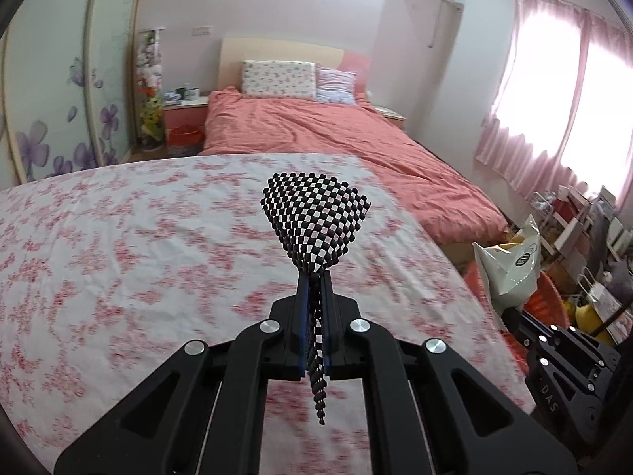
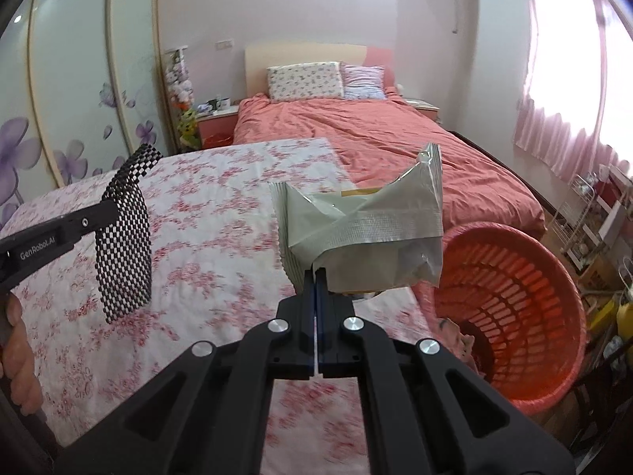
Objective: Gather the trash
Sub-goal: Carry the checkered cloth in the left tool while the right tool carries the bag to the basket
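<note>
Left wrist view: left gripper (image 1: 315, 277) clamps black mesh scrap (image 1: 314, 217) above flowered tablecloth (image 1: 118, 237). Right gripper (image 2: 316, 277) pinches crumpled grey wrapper (image 2: 364, 233), raised just beside orange basket (image 2: 554, 277) at the table's edge.

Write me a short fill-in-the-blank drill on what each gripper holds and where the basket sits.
1. The left gripper is shut on a black ____ mat piece.
2. The right gripper pinches a crumpled silver ____ bag.
3. The slatted plastic basket is ____ in colour.

Missing: mesh; foil; orange
</note>
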